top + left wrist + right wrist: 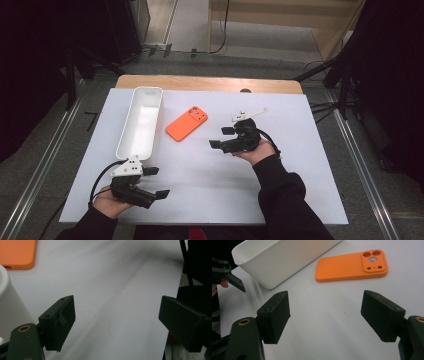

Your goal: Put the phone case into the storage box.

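An orange phone case (186, 123) lies back up on the white table cover, camera cutouts toward the far right. My right gripper (221, 137) hovers just right of it, pointing left; its jaws stand open with nothing between them. In the right gripper view the case (352, 266) lies beyond the open jaws of the right gripper (325, 315). My left gripper (157, 182) rests near the front left edge, open over bare cover. In its own view the left gripper (116, 322) points across the sheet, with a corner of the case (16, 252) at the top left.
A long white bin (156, 120) stands left of the case, nothing visible inside; its wall (287, 262) and corner (10, 302) show in the gripper views. The white cover (200, 175) ends close behind both hands. Dark stands flank the table.
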The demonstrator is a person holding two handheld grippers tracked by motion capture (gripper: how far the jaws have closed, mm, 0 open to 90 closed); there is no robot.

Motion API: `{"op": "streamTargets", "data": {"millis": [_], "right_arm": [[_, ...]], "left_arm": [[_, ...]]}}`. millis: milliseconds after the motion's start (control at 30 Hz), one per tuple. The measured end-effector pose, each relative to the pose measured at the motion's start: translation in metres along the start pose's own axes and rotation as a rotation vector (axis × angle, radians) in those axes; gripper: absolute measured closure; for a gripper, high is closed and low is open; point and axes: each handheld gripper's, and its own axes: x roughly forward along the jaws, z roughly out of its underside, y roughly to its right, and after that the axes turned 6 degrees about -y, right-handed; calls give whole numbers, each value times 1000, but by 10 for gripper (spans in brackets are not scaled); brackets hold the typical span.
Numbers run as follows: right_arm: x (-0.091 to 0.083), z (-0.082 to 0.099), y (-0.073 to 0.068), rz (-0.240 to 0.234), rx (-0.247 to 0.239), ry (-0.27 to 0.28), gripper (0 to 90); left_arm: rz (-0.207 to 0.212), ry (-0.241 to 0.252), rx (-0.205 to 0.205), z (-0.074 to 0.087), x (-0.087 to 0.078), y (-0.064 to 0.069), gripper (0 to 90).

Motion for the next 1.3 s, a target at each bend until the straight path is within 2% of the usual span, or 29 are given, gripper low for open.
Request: {"op": "streamTargets", "data": {"millis": [300, 867, 1167, 1300], "right_arm": [[11, -20, 6, 6, 4, 8, 226], [29, -45, 12, 20, 3, 6, 231], [46, -58, 18, 23, 3, -5, 236], [54, -66, 19, 27, -11, -8, 236]], "left_arm": [[0, -8, 5, 0, 0, 0, 142], [-5, -11, -3, 0, 1, 0, 142], [-2, -13, -1, 0, 1, 0, 142], [-2, -16, 1, 0, 1, 0, 142]]}}
